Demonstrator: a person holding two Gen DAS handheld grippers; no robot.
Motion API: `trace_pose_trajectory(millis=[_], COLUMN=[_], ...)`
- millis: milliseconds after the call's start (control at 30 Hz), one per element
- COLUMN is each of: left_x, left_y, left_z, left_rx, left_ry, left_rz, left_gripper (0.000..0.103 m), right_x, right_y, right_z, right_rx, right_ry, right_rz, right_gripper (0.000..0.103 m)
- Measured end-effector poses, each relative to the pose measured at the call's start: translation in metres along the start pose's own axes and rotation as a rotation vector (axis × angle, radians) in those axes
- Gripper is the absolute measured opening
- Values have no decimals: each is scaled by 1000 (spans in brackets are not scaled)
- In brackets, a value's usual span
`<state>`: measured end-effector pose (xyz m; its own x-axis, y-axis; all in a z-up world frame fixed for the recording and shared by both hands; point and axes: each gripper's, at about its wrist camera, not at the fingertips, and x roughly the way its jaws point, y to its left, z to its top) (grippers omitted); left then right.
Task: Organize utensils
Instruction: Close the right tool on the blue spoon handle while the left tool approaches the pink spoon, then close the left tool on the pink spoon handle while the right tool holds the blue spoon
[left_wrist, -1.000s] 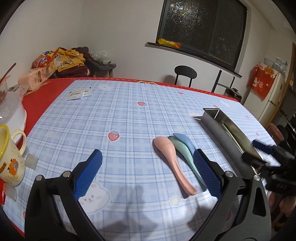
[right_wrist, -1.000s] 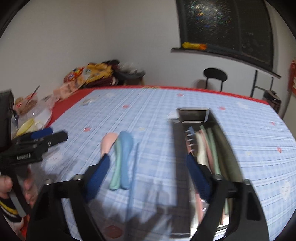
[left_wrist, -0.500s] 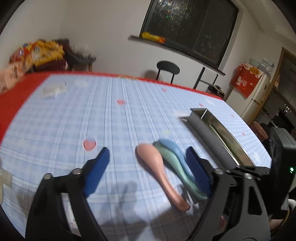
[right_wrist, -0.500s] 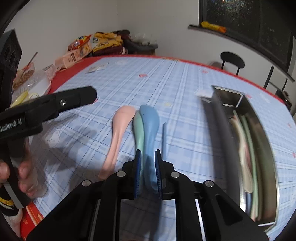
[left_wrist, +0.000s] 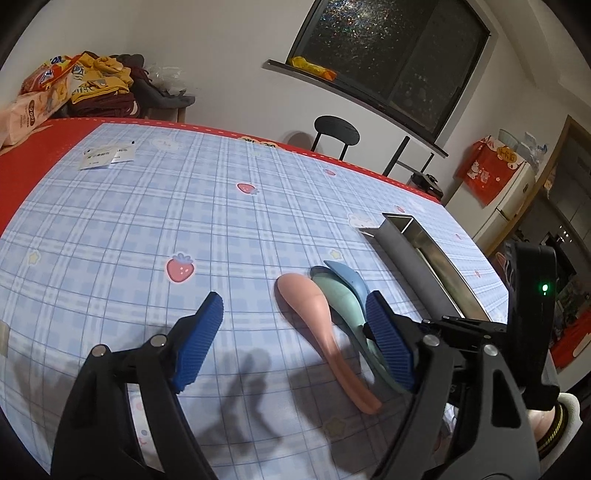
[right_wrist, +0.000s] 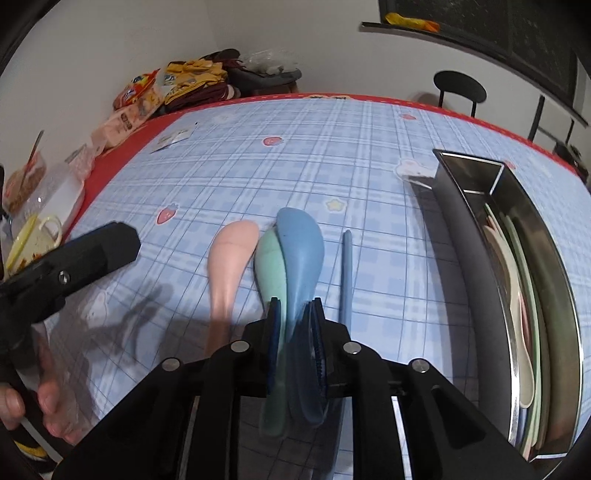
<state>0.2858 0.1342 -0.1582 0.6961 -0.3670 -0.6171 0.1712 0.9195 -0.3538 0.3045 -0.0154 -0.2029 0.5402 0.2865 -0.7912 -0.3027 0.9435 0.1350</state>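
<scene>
Three spoons lie side by side on the checked tablecloth: pink (right_wrist: 229, 258), green (right_wrist: 269, 266) and blue (right_wrist: 301, 254). My right gripper (right_wrist: 295, 325) is shut on the blue spoon's handle; the green handle lies right against it. A thin blue stick (right_wrist: 346, 273) lies to their right. A steel tray (right_wrist: 546, 280) at the right holds several utensils. My left gripper (left_wrist: 291, 332) is open and empty, hovering over the pink spoon (left_wrist: 314, 317), with the green (left_wrist: 340, 299) and blue (left_wrist: 349, 280) spoons by its right finger.
A yellow-rimmed mug (right_wrist: 33, 240) and food containers (right_wrist: 48, 192) stand at the left table edge. Snack bags (right_wrist: 144, 96) and clothes pile at the far left corner. A paper slip (left_wrist: 107, 157) lies on the cloth. A black chair (left_wrist: 336, 136) stands beyond the table.
My right gripper moved forward and closed on the blue spoon's handle. My left gripper stayed open and shifted a little near the pink spoon.
</scene>
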Motion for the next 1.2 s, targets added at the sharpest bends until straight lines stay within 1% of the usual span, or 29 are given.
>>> trace_pose_trajectory(millis=[100,233,333,400,433,467,533,800,900,933,967,1000,1100,1200], left_x=[3,4,4,4,5,5,5,3,4,4,4,5,6,9], left_y=[2,4,7,9,9,9,10,7,7,6,6,7,7,7], left_z=[-1,-1,-1,-1,-1,-2,-1,-1,-2,-2,-2,-2,-3,-4], left_rx=[-9,-17,-26,-34,-36,-37,-39,-34,-35,-36,-36,-37,-35,-37], left_ry=[9,16,16,19,21,23,24,22,27,28,30,34,40,52], left_rz=[1,4,1,-2,-3,-5,-8,-21,-24,-26,-28,-32,-37,-44], left_gripper=[79,79,79,79,79,79,79,79,79,77,72,70,68,64], right_x=[2,7,7,6,6,6,4,-8,-12,-14,-14,-15,-11,-8], right_y=[-2,-4,2,5,6,7,6,-2,-6,-8,-10,-11,-11,-7], right_z=[1,2,0,-2,-2,-3,-4,-13,-14,-14,-15,-15,-17,-18], right_rx=[23,63,41,21,16,13,19,73,87,92,101,103,97,85], right_ry=[5,29,24,22,22,23,22,-11,-27,-32,-32,-32,-20,-21], right_rz=[22,65,60,54,52,58,76,117,113,116,124,123,123,115], right_gripper=[22,29,32,28,21,17,14,12,7,7,7,7,7,7])
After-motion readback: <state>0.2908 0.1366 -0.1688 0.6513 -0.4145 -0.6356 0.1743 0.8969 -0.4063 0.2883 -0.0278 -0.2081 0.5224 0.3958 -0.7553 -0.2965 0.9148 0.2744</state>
